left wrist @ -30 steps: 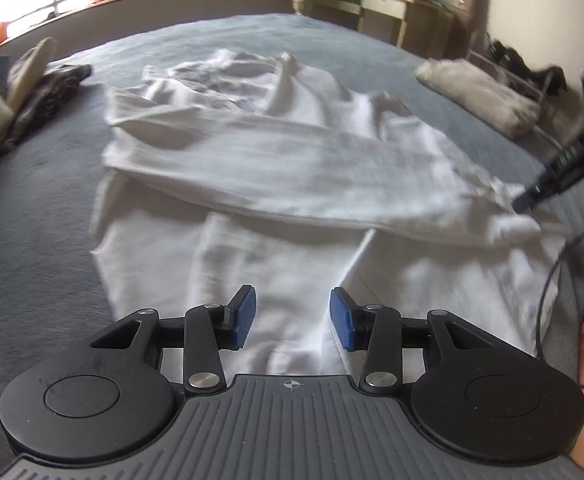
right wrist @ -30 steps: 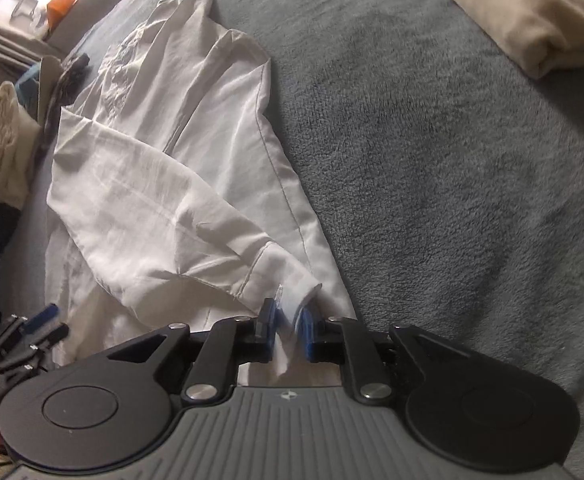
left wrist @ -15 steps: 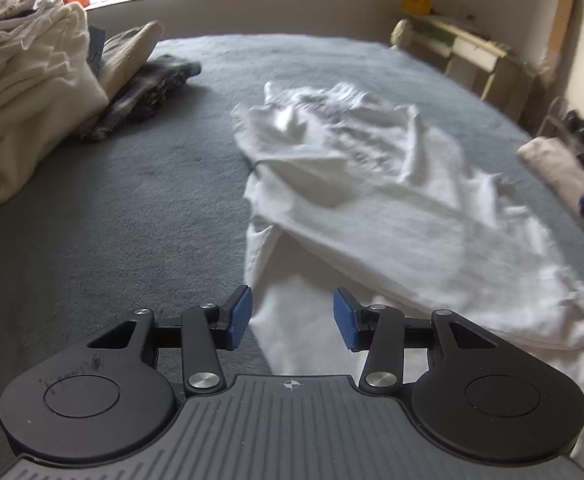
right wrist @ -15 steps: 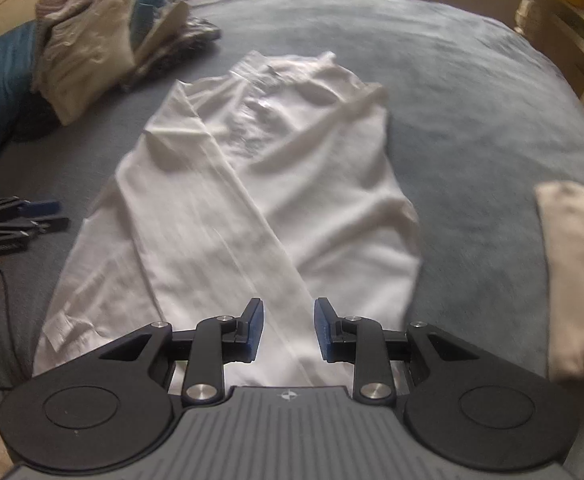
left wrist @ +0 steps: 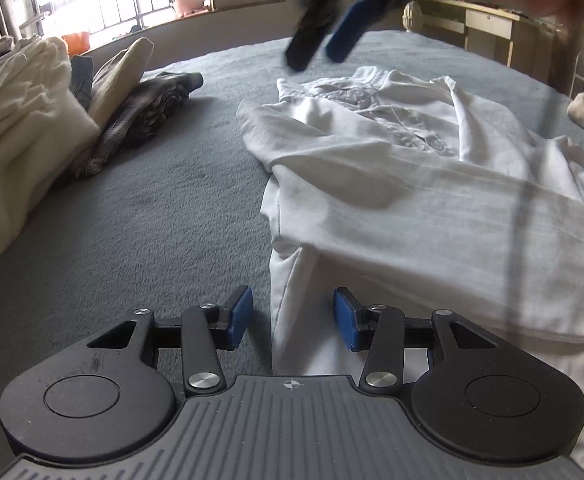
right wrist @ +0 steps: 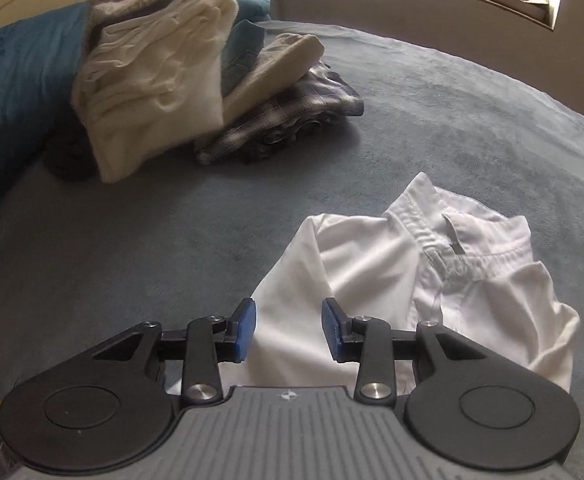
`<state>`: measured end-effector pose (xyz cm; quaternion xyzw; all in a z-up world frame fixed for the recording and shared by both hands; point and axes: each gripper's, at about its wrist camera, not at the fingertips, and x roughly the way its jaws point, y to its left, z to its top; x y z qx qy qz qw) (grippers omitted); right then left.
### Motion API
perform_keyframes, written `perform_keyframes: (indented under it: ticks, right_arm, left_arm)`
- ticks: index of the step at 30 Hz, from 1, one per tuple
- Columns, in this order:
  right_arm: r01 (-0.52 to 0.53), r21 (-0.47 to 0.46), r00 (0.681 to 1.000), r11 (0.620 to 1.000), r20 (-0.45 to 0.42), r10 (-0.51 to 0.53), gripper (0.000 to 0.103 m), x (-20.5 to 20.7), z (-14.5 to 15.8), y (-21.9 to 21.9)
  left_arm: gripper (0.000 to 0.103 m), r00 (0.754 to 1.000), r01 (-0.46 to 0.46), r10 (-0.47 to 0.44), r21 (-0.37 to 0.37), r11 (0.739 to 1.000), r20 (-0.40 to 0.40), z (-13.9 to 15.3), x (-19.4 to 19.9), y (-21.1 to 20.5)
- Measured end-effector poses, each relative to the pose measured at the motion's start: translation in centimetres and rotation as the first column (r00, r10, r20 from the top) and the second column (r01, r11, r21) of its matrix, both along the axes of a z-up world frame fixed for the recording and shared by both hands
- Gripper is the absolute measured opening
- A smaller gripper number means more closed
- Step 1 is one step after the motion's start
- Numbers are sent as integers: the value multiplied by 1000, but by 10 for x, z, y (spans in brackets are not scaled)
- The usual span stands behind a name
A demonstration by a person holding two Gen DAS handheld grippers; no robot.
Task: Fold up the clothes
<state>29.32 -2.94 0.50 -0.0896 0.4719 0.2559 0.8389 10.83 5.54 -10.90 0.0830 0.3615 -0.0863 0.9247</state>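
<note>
The white shirt (left wrist: 411, 208) lies flat on the gray bed (left wrist: 152, 220), with one sleeve (left wrist: 451, 216) laid across it. I think the next step is to grab the left side, near the shoulder and lower down, and fold it over. Grab only the edge, and lift both ends together.

The left tool (left wrist: 290, 317) is half open over the shirt's left edge and holds nothing. The right tool (right wrist: 288, 329) is opening above the shoulder, near the collar (right wrist: 451, 236), and holds nothing.
</note>
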Motion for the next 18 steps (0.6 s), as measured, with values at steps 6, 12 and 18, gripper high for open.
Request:
perform_keyframes:
  ticks: [6, 12, 18]
  right_arm:
    - [87, -7, 995, 996, -40, -87, 39, 54, -41, 26]
    - [72, -29, 996, 997, -43, -73, 3, 70, -63, 27]
    - [131, 160, 991, 978, -19, -129, 1, 58, -44, -23]
  left_arm:
    - [37, 999, -5, 7, -62, 998, 31, -5, 7, 6]
    - [9, 998, 1, 6, -106, 994, 61, -8, 9, 7]
    - [2, 995, -75, 85, -178, 981, 47, -10, 3, 20]
